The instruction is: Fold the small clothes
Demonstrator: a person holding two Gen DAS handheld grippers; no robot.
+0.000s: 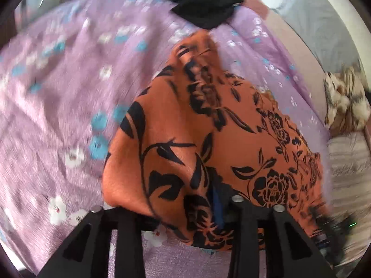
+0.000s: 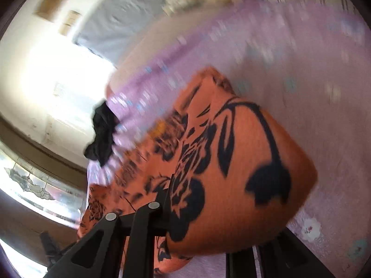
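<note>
Nearest, at the bottom of the left wrist view, my left gripper (image 1: 185, 210) is buried under the orange floral garment (image 1: 208, 139); I cannot tell whether it grips. At lower centre of the right wrist view, my right gripper (image 2: 197, 222) is likewise draped by that garment (image 2: 231, 166), grip unreadable. Beyond, the garment lies bunched over the purple floral bedsheet (image 1: 69, 81). Farthest, a black garment (image 1: 201, 2) rests at top centre on the sheet.

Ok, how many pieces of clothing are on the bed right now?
2: an orange floral garment draped over the gripper fingers, and a black garment bunched at the bed's far edge. More may be hidden.
</note>
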